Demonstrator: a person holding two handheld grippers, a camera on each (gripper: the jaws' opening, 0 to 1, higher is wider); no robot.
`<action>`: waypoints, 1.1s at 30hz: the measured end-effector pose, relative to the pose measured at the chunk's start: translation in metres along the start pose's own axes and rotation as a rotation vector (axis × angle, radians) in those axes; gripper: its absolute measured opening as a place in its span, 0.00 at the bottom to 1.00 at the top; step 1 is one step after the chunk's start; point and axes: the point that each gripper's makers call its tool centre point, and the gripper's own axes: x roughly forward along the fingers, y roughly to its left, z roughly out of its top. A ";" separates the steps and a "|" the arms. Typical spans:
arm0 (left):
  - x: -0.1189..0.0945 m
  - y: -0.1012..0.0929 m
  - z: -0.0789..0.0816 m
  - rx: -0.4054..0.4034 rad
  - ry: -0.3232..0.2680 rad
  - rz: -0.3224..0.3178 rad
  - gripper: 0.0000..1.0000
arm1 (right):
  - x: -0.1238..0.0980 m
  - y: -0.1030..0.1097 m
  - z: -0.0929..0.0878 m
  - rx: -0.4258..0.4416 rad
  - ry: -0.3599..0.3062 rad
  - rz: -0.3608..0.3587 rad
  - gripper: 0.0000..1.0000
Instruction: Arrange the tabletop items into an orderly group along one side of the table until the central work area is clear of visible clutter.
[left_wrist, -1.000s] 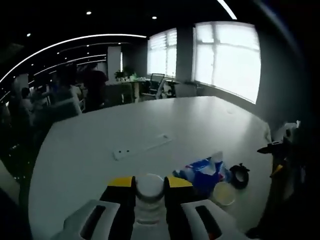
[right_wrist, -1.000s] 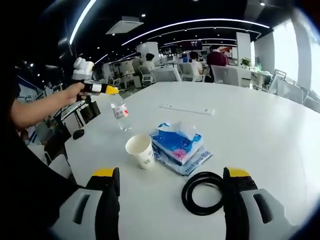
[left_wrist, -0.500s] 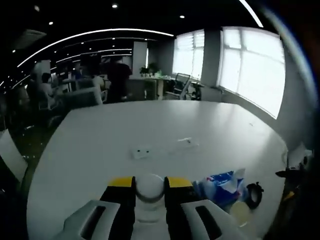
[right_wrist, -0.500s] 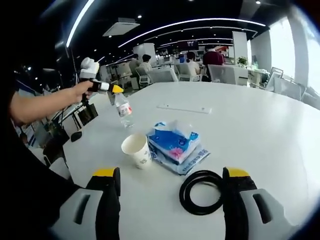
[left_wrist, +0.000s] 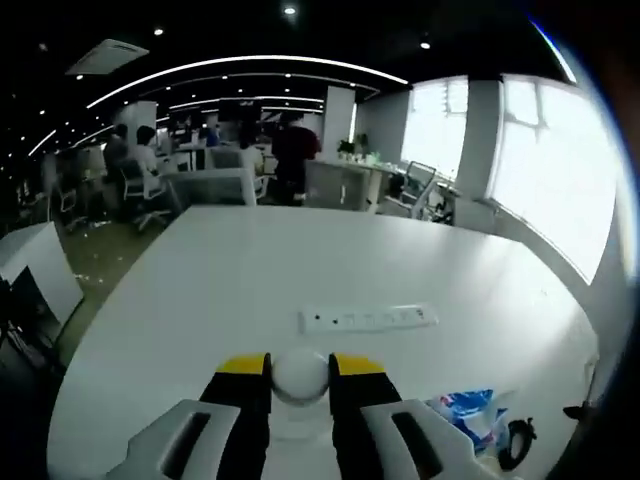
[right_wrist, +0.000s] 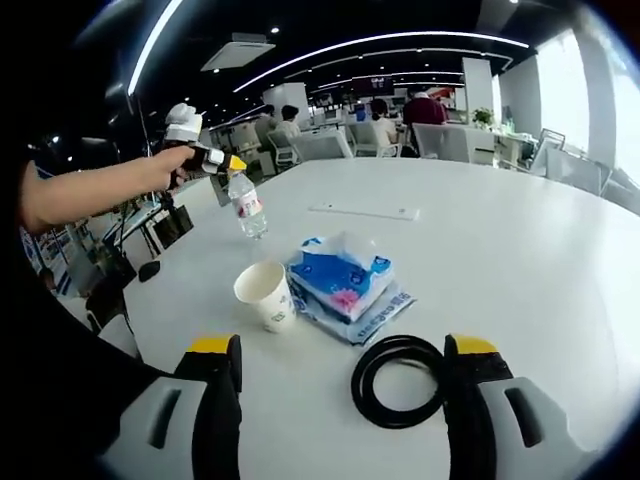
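Clear plastic bottle (right_wrist: 246, 204), matt paper cup (right_wrist: 264, 294) beside glossy tissue pack (right_wrist: 342, 283) (crinkly film), smooth white table (right_wrist: 520, 250).

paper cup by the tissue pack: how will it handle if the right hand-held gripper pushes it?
The paper cup looks empty and thin-walled, so probably very light and easily crushed. It stands upright, taller than its narrow base, so a high push would likely tip it; on its side it may roll toward the tissue pack.
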 end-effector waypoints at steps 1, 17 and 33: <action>0.000 0.000 0.000 0.007 0.000 0.005 0.19 | 0.000 -0.001 0.000 0.001 0.000 -0.001 0.79; 0.001 -0.011 -0.016 0.027 0.027 0.039 0.20 | 0.001 -0.002 -0.006 0.015 0.007 0.006 0.77; -0.019 -0.022 0.005 0.118 -0.070 0.023 0.23 | -0.001 -0.002 -0.009 0.021 0.003 -0.002 0.79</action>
